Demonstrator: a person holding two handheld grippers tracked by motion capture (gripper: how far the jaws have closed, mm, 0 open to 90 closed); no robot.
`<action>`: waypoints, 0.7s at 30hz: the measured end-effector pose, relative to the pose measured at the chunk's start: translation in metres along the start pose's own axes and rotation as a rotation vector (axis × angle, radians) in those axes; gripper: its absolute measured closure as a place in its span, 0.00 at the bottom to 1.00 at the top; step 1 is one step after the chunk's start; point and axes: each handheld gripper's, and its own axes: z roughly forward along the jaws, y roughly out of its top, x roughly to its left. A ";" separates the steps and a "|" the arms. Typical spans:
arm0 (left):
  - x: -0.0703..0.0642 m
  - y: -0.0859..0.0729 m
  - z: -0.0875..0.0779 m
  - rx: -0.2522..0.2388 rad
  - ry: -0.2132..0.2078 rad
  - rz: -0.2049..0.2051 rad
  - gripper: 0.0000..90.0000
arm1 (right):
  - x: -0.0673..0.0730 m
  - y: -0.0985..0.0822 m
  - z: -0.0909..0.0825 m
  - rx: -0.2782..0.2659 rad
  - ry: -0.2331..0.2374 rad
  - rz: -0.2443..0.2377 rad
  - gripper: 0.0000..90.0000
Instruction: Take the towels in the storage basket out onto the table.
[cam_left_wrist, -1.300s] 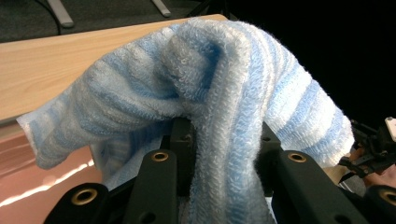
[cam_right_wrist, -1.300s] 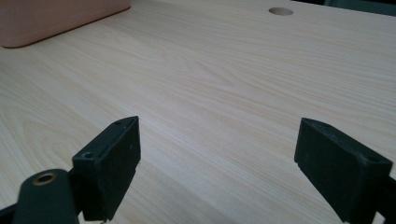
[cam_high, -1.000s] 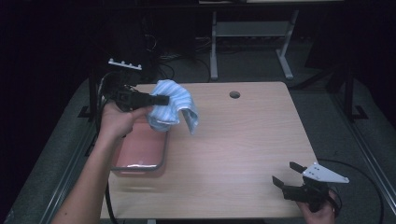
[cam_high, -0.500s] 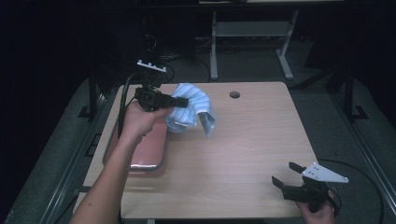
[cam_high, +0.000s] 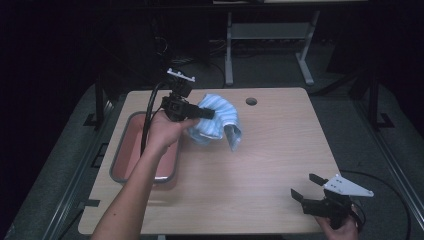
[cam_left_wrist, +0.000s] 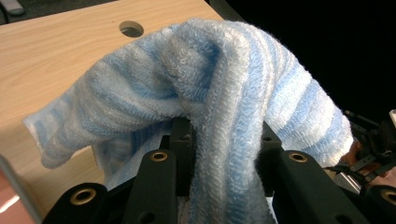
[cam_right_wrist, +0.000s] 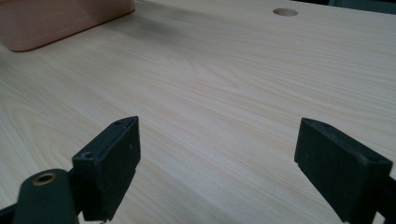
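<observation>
The left gripper (cam_high: 207, 114) is clamped on a bunched light-blue striped terry towel (cam_high: 220, 125), carrying it clear of the pink rectangular plastic tub (cam_high: 131, 150) and out over the pale wooden surface (cam_high: 270, 165); the loose end hangs down beside the tub, seemingly so the cloth can be laid out flat. The right gripper (cam_high: 306, 186) waits near the front edge, jaws apart and empty, likely ready to take a corner.
</observation>
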 end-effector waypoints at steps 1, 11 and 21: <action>-0.001 0.000 0.002 0.002 -0.001 0.001 0.76 | -0.001 0.000 0.000 -0.002 0.000 -0.001 0.15; -0.007 0.000 0.028 0.038 -0.009 0.016 0.76 | -0.001 0.000 0.000 0.002 -0.002 0.006 0.15; -0.008 -0.006 0.057 0.075 -0.040 0.007 0.76 | 0.000 -0.001 0.001 0.005 -0.007 0.000 0.15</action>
